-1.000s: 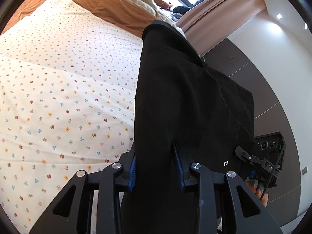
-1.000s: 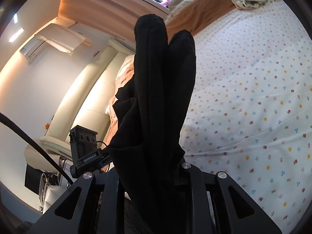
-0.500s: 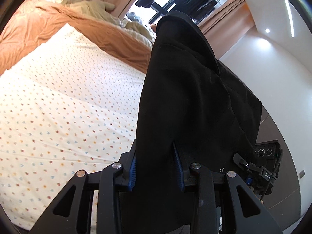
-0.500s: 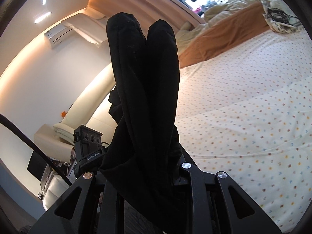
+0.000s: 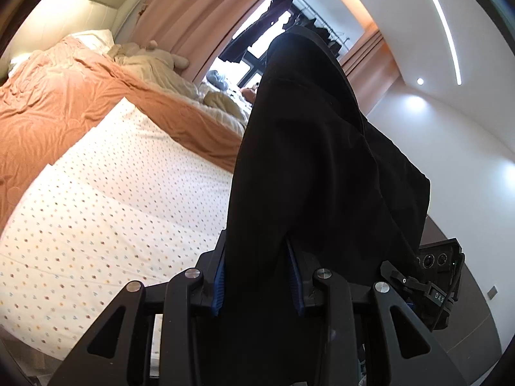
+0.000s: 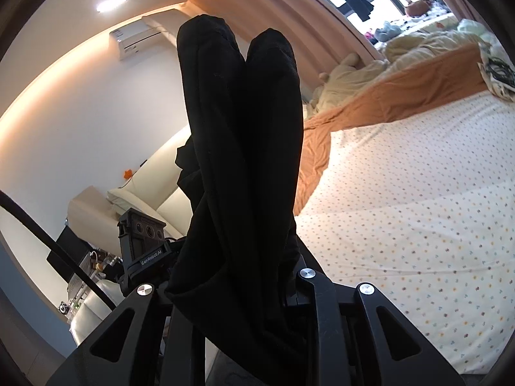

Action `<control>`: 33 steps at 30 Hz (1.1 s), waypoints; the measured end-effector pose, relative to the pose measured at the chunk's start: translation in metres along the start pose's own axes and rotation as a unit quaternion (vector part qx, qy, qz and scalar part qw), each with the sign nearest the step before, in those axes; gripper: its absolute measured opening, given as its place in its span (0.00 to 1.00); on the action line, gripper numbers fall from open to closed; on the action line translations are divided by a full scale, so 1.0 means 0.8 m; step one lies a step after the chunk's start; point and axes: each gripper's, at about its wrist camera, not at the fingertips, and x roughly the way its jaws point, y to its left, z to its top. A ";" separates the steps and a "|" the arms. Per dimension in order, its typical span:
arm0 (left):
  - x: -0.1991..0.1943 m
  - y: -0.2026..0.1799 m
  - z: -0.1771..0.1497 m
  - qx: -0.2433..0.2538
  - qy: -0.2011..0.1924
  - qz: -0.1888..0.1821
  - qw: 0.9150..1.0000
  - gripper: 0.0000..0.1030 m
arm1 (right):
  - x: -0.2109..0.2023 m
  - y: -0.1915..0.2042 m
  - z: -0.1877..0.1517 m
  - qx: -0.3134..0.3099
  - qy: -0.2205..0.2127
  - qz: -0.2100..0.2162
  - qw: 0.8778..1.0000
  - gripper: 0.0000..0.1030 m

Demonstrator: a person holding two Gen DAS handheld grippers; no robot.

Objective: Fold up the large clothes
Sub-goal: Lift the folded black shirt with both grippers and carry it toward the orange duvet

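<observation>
Both grippers were clamped on a black garment [image 5: 309,177], the left gripper [image 5: 257,276] at frame centre, the right gripper [image 6: 238,276] likewise. The garment hung above the dotted bedsheet [image 5: 112,199]. Lowering evenly, with the cloth taut, would likely lay it flat.

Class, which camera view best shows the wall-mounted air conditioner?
The right wrist view: the air conditioner sits high on the white wall, left of the black garment. The left wrist view faces the curtains and doesn't show it.
</observation>
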 end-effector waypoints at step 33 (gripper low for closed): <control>-0.245 0.282 0.075 -0.078 -0.125 0.145 0.978 0.32 | 0.538 0.189 -0.014 -0.088 0.170 0.114 0.975 0.16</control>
